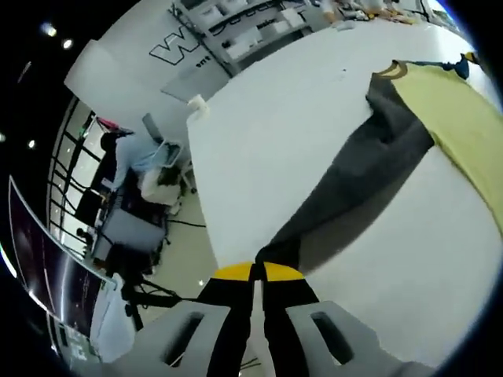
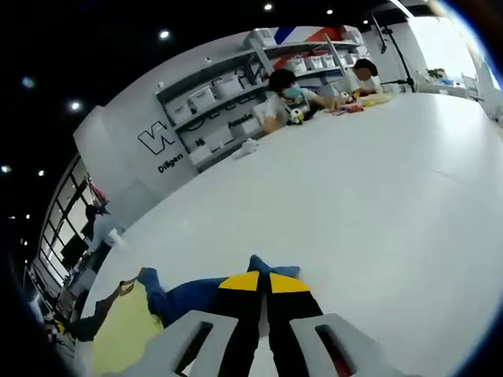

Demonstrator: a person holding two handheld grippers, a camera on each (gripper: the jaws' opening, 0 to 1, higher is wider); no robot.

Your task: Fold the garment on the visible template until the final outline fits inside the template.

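Your left gripper view sits low at the white table (image 1: 314,141) edge, rolled, looking across the top along a dark sleeve toward the yellow garment (image 1: 464,118), shelving beyond. Your right gripper view rides close over the same table (image 2: 377,181), facing the far shelves and seated people. Both views share the tabletop, the garment (image 2: 126,330) and the lettered wall.
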